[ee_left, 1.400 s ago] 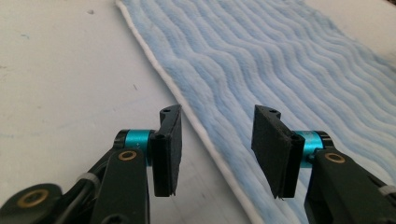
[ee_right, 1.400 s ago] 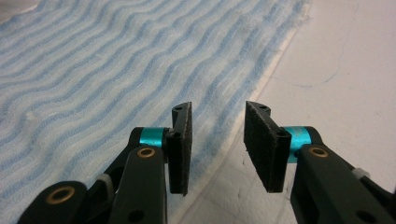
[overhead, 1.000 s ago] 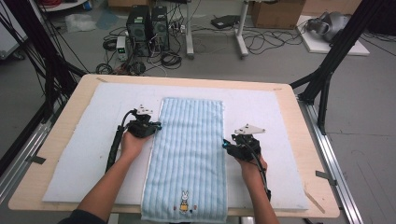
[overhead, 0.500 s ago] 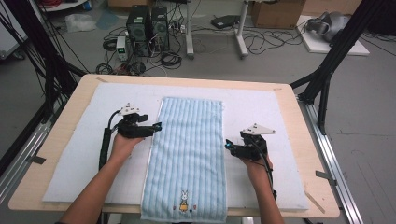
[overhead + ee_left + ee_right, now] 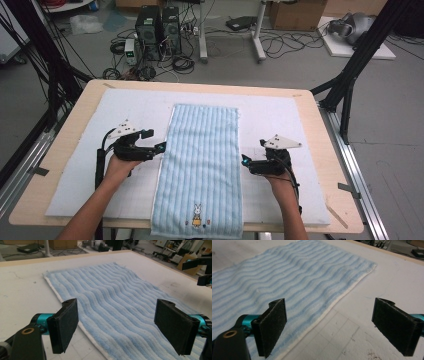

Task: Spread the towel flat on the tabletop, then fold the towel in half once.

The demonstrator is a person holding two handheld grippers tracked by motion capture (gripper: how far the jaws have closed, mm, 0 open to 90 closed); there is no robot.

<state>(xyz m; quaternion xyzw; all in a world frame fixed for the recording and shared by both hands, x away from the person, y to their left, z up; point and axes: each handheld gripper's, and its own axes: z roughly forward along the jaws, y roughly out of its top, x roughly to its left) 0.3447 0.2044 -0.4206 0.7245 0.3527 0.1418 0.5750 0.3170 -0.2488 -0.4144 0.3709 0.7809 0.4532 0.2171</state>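
High view: both grippers off the light-blue striped terry towel (image 5: 200,165) now, left gripper (image 5: 161,148) at its one long edge, right gripper (image 5: 243,161) opposite. Jaws have just been opening, wide apart, nothing between them; towel lies flat ahead.

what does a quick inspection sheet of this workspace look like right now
surface: wooden table covered by a white mat, flat.
job's things: blue striped towel lies flat lengthwise on the mat, a rabbit picture at its near end.
clutter: nothing seen on the mat.
grippers: left tool at the towel's left edge, right tool at its right edge; both have just been opening, jaws wide, nothing held.
cables: a black cable trails from the left tool along the forearm; more cables lie tangled on the floor.
surroundings: computer towers, black frame struts, a cardboard box.
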